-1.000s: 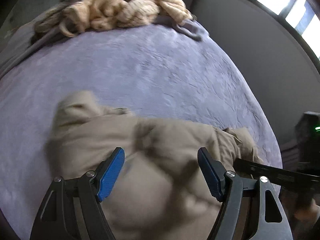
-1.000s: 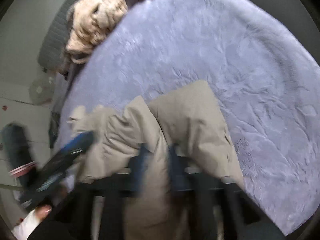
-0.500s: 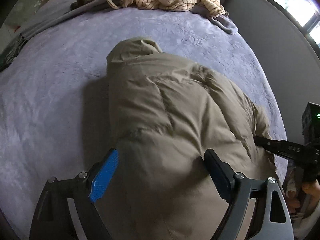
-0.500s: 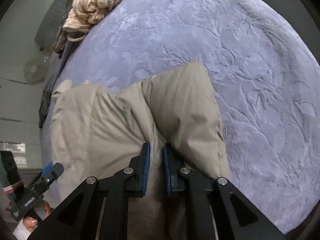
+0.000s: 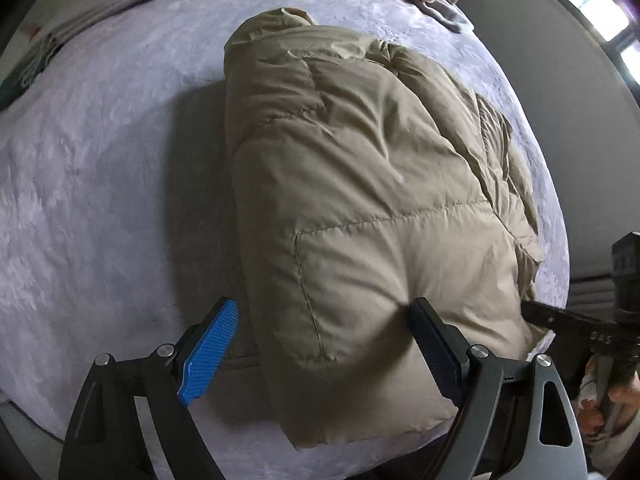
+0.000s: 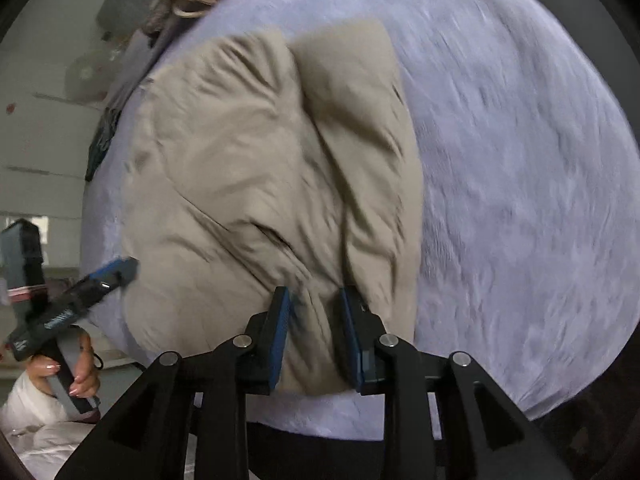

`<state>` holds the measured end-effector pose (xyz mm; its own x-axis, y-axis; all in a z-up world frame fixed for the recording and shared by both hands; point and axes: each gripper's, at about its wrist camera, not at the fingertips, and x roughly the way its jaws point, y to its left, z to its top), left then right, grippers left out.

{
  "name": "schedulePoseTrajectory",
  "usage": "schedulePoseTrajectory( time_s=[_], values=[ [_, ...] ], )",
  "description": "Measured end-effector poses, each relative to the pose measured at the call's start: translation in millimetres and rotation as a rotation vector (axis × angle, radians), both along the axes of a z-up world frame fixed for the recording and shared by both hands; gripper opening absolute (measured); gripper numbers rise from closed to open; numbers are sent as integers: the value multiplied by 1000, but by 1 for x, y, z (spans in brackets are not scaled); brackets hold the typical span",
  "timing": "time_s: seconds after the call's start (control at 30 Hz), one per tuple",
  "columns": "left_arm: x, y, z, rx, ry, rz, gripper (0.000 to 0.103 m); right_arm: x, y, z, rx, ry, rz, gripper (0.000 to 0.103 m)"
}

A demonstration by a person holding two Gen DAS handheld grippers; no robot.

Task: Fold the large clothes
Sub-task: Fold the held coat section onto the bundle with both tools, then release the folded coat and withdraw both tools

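Lavender plush bedspread (image 5: pixel 100 184) covers the bed, and the puffy khaki quilted jacket (image 5: pixel 360 184) lies on it, long axis running away from both tongs. Left tongs (image 5: pixel 324 344) gape wide astride its near hem, gripping nothing. Right tongs (image 6: pixel 314 336), narrowed, pinch a bunched fold at the near edge, so they sit closer to the work.

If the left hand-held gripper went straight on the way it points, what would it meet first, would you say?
Most likely the tan puffer jacket: the left hand-held gripper is open, its fingers already either side of the near hem.
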<state>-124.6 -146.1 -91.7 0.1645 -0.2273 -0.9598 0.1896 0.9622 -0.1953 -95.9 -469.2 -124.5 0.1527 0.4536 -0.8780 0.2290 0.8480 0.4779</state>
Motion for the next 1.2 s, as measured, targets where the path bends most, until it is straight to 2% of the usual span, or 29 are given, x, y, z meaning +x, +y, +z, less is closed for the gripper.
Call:
schedulePoseTrajectory(
  time_s=[0.13,0.47,0.5,0.57,0.73,0.87,0.97,1.07,1.13,1.2],
  values=[
    [-7,4,5,10,-16,-8,88,-13,-5,-14,42,41,-69,29],
    [-29,32,8,10,-29,28,88,-26,4,5,-29,-13,-136,37],
    [-32,36,9,18,-39,26,89,-29,4,7,-29,-22,-155,40],
    [-36,41,10,41,-49,28,103,-36,6,11,-25,-43,-188,43],
    [-51,55,11,73,-64,32,103,-54,10,28,-54,-83,-224,47],
    [-59,63,12,79,-82,25,103,-77,7,47,-76,-123,-253,57],
    [-62,67,14,64,-88,21,103,-83,11,58,-95,-138,-262,59],
    [-63,70,15,56,-88,23,103,-87,15,68,-105,-150,-263,73],
    [-62,71,16,58,-87,26,103,-87,18,72,-107,-157,-260,73],
    [-59,70,17,56,-86,32,103,-80,22,74,-112,-154,-254,80]
  ],
)
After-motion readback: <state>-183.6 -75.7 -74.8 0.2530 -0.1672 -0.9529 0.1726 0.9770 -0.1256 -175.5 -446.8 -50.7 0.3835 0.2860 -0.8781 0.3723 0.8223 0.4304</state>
